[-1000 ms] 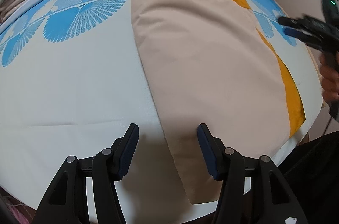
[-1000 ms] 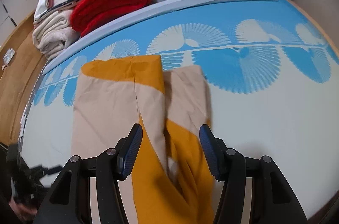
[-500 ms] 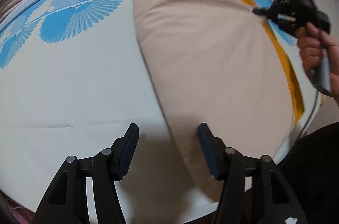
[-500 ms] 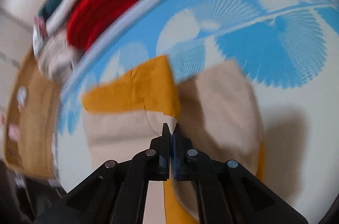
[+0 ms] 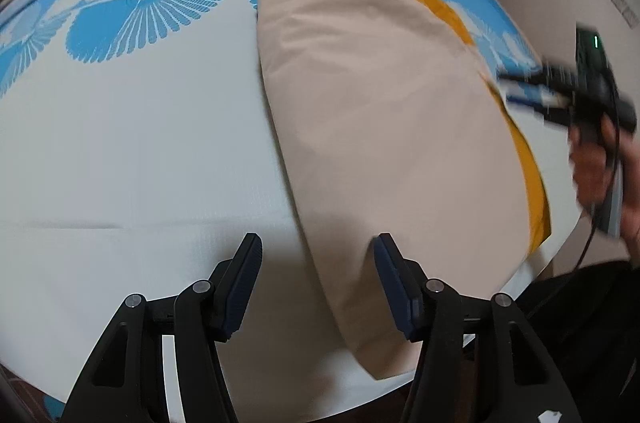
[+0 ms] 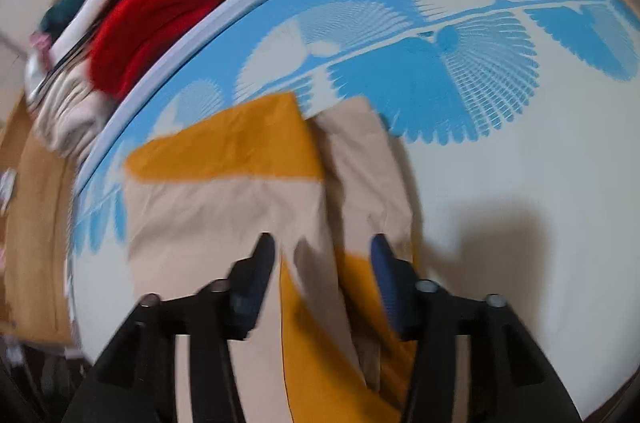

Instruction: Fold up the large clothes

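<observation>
Both grippers' jaws stand apart, the right gripper (image 6: 322, 255) opening over the beige-and-orange garment (image 5: 384, 111) whose edge lies between the left gripper (image 5: 316, 255) jaws; a shallow pinch could drag layers askew.

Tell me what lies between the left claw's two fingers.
In the left wrist view, the left claw stands open over the near left edge of the beige and orange garment; bare white sheet fills the left part of the gap. Nothing is gripped.
</observation>
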